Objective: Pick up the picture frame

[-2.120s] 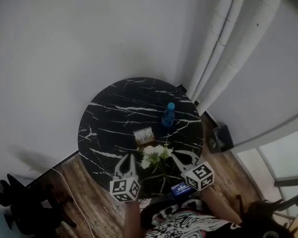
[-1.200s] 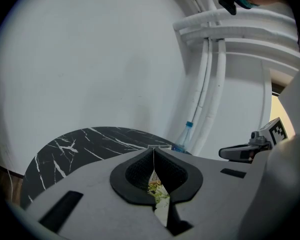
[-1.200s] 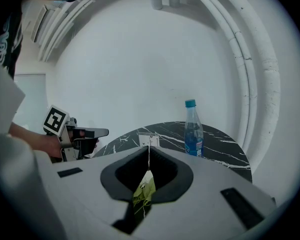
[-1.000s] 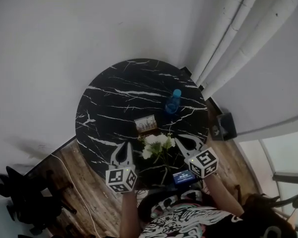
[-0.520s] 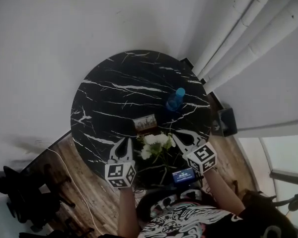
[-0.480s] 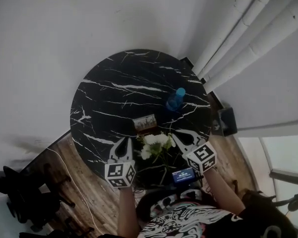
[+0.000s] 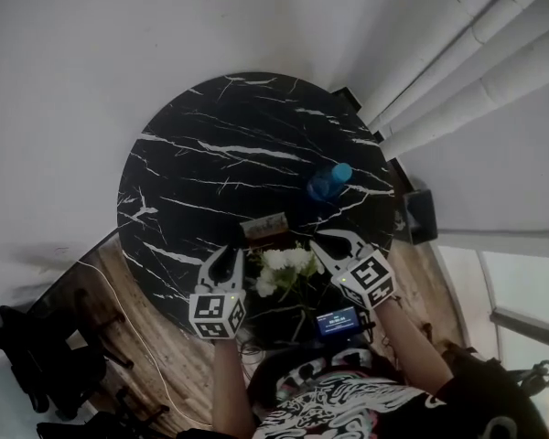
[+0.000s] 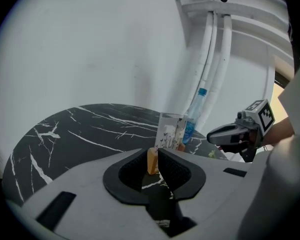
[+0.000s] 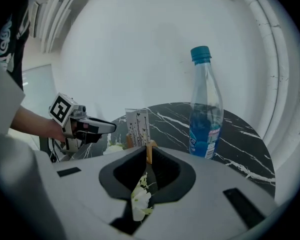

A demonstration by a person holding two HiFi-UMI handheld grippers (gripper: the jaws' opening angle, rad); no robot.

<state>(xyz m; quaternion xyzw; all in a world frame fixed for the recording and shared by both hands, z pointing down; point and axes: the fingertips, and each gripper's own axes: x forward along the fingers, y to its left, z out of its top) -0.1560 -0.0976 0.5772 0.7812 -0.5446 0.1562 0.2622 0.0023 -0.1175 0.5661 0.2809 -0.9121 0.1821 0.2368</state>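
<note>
The small picture frame (image 7: 263,227) stands upright on a wooden foot on the round black marble table (image 7: 192,144), near its front edge. It shows ahead of the jaws in the left gripper view (image 8: 171,131) and in the right gripper view (image 9: 137,128). My left gripper (image 7: 229,248) hovers just short of it on the left. Its jaws (image 8: 156,153) are opening, with a narrow gap and nothing between them. My right gripper (image 7: 318,239) hovers to the frame's right, shut and empty (image 9: 146,151). Neither touches the frame.
White flowers (image 7: 286,265) sit between the two grippers, just in front of the frame. A blue-capped water bottle (image 7: 329,181) stands behind the frame to the right. A small device with a blue screen (image 7: 337,321) lies at the near edge. White curtain folds (image 7: 457,53) hang at right.
Both grippers have sunk and moved forward, closer to the frame on either side of the flowers. The table fills more of the head view.
</note>
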